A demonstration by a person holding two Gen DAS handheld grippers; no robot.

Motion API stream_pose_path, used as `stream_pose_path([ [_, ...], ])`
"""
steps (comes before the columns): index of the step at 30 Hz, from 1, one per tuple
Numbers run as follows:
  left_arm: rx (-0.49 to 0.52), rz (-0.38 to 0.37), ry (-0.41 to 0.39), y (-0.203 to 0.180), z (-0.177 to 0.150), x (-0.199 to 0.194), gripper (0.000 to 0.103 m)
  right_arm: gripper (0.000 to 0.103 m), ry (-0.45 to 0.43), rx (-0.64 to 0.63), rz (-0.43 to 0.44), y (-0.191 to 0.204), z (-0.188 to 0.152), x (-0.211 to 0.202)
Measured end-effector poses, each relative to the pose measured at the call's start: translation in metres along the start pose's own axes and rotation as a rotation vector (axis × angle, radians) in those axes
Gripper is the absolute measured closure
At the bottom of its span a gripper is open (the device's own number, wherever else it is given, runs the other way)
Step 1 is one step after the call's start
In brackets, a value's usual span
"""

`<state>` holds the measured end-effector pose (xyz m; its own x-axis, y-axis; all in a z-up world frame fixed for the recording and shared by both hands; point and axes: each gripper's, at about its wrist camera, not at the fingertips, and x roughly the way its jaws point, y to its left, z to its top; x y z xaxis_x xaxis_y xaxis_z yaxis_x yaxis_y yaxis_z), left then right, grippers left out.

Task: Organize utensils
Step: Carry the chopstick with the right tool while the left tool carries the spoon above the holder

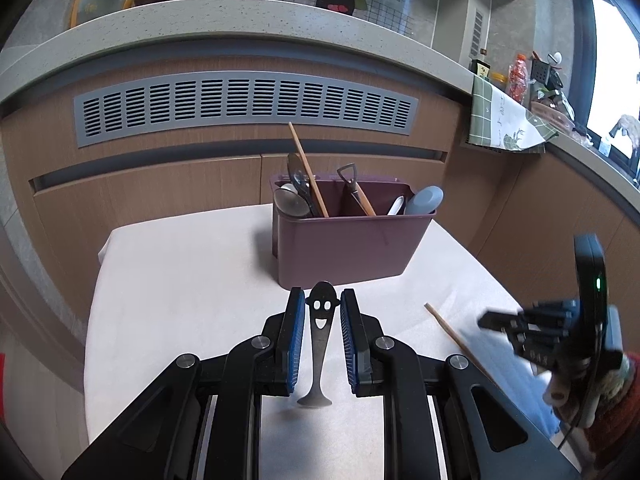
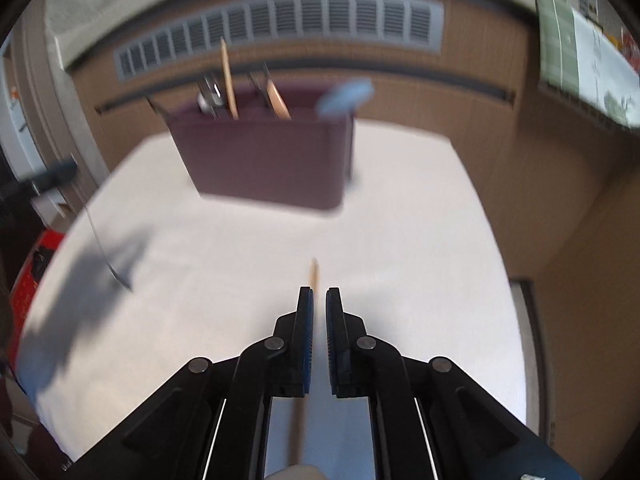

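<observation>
Left gripper [image 1: 320,300] has its fingers spread, with the smiley-face spoon [image 1: 319,336] lying on the white cloth [image 1: 180,300] between them, neither pad touching it. The maroon utensil caddy [image 1: 340,248] sits just past the fingertips. Right gripper [image 2: 319,300] is nearly closed around a wooden chopstick [image 2: 314,276] poking out ahead of its tips, though it's too blurry to tell whether it's actually pinching it.

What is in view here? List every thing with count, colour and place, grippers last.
Table: one, white cloth cover, in front of the wooden cabinets.
Caddy: one, maroon, far side of table, holding utensils.
Chopstick in caddy: one, wooden, left compartment, leaning.
Blue handle: one, pale blue, right compartment.
Smiley spoon: one, dark metal, on the table between the left gripper's fingers, not yet pinched.
Loose chopstick: one, wooden, right of the spoon.
Vent grille: one, grey, on cabinet.
Left gripper: black, blue pads, open.
Right gripper: black, nearly closed around the loose chopstick.
</observation>
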<state>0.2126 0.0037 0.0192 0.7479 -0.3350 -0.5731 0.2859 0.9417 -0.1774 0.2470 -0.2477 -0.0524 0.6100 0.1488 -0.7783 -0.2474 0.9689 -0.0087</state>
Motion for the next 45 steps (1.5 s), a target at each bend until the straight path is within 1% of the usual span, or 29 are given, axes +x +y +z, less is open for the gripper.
stream_pose_path([
  [4,-0.009,-0.007,-0.001,0.003,-0.001,0.001,0.084,0.096,0.039,0.011,0.034,-0.012,-0.033,-0.009],
  [6,-0.014,-0.009,-0.004,0.002,-0.002,0.001,0.084,0.092,0.047,0.021,0.083,-0.015,-0.047,-0.018],
  [8,-0.018,-0.007,-0.005,0.001,-0.002,0.001,0.084,0.08,0.055,0.036,0.14,-0.014,-0.054,-0.02],
  [9,-0.019,-0.006,-0.005,0.001,-0.002,0.001,0.084,0.079,0.061,0.036,0.144,-0.012,-0.055,-0.019],
  [13,-0.017,0.0,-0.003,0.002,-0.004,-0.004,0.084,0.079,0.076,0.023,0.088,-0.004,-0.049,-0.001],
  [15,-0.019,0.0,-0.001,0.003,-0.004,-0.005,0.084,0.079,0.089,0.007,0.04,-0.001,-0.043,0.014],
  [19,-0.025,-0.001,0.0,0.005,-0.003,-0.004,0.084,0.079,0.068,-0.031,0.005,0.001,-0.021,0.031],
  [21,-0.025,-0.002,-0.001,0.005,-0.004,-0.004,0.084,0.079,0.077,-0.03,0.011,-0.002,-0.004,0.045],
  [23,-0.027,-0.002,-0.001,0.006,-0.004,-0.005,0.084,0.081,0.088,-0.047,0.012,-0.002,0.009,0.056],
  [24,-0.029,-0.003,-0.001,0.006,-0.004,-0.005,0.084,0.084,0.089,-0.064,0.01,0.0,0.013,0.059],
  [25,-0.031,-0.003,-0.001,0.006,-0.004,-0.005,0.084,0.098,0.091,-0.092,0.005,0.004,0.016,0.061],
  [28,-0.035,-0.008,-0.001,0.007,-0.005,-0.006,0.084,0.099,0.082,-0.149,-0.03,0.017,0.018,0.06],
  [29,-0.036,-0.009,-0.002,0.007,-0.006,-0.006,0.084,0.099,0.067,-0.147,-0.036,0.019,0.018,0.056],
  [31,-0.035,-0.012,-0.001,0.007,-0.005,-0.007,0.084,0.099,0.019,-0.096,-0.025,0.016,0.019,0.038],
  [33,-0.035,-0.016,0.0,0.005,-0.005,-0.008,0.084,0.099,-0.048,-0.053,-0.006,0.012,0.021,0.013],
  [38,-0.032,-0.013,-0.009,0.0,-0.003,-0.012,0.084,0.099,-0.187,-0.016,0.007,0.009,0.027,-0.04],
  [42,-0.023,-0.005,-0.018,-0.004,0.0,-0.016,0.084,0.099,-0.26,0.003,0.018,0.01,0.035,-0.066],
  [45,-0.011,-0.004,-0.031,-0.008,0.004,-0.02,0.084,0.099,-0.306,0.014,0.025,0.011,0.037,-0.076],
])
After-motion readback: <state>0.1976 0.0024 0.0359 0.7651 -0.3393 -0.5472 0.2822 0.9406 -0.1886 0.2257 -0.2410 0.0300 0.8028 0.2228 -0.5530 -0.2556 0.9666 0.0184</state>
